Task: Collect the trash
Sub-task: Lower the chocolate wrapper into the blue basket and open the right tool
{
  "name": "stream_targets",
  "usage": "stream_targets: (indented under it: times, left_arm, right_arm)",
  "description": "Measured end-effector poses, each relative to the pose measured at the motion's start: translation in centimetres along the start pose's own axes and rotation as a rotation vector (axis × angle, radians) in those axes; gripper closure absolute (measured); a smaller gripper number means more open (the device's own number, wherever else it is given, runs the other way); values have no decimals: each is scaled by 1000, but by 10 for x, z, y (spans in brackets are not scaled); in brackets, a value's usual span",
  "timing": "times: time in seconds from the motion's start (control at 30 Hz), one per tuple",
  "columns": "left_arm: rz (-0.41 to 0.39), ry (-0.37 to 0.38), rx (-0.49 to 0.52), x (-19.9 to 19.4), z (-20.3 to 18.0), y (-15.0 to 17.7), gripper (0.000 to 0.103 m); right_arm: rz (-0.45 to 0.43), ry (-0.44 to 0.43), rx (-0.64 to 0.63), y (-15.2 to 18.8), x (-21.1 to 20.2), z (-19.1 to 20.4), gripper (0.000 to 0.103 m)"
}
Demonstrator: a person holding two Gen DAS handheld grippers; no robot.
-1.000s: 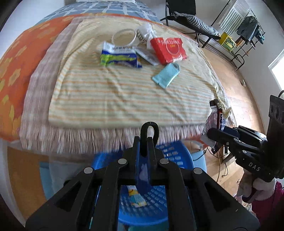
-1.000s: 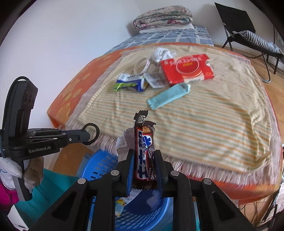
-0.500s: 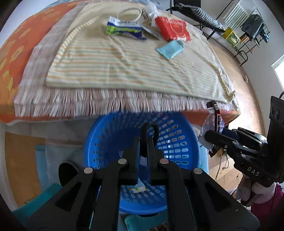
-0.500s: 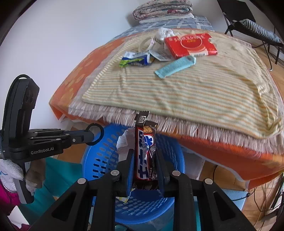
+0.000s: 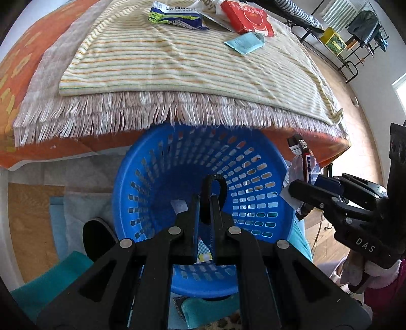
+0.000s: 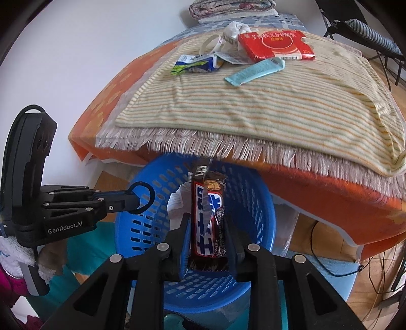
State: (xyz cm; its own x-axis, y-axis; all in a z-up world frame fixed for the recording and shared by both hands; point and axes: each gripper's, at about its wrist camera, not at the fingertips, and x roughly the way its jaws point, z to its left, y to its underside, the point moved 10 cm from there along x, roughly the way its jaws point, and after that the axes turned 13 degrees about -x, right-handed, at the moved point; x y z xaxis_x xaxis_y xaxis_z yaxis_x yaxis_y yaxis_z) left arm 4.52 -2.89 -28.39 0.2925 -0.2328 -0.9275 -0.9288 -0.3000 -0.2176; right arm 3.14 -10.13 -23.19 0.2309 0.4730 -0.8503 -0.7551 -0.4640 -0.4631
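Trash: candy wrapper (image 6: 208, 215), clamped upright between right tongs (image 6: 207, 229), directly above blue basket (image 6: 251, 203) on floor at bed edge. Left tongs (image 5: 206, 203) nearly closed w/ narrow slit, nothing visible between, also above the basket opening.

Step in hand, judged: dropping wrapper into basket. To do well: keep right tongs centred over opening, not over rim; lower a bit so light wrapper does not drift outside; open fully, since foil may stick to a pad. Keep left tongs aside, not under the falling piece.

More trash waiting on striped blanket (image 6: 253, 106): red pack (image 6: 276, 45), light-blue packet (image 6: 256, 71), green-blue bag (image 6: 195, 63), white crumpled bits behind.

Left view only: basket bottom w/ white scrap (image 5: 179, 205) & small printed piece (image 5: 203, 251) already inside; wrapper seen from side (image 5: 303, 162), near basket's right rim. Right view only: wrapper's printed face, plus folded quilts (image 6: 231, 7) at bed's far end.
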Motion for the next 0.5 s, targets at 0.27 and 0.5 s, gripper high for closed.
stream_targets:
  times: [0.27,0.5]
  left_arm:
    - [25,-21,-7,7,2,3,91]
    - [14,-28,-15,4,4,3,59]
  right_arm:
    - [3,7,20,3,1,-1,43]
    - [10,23,49,4,1,-9,30]
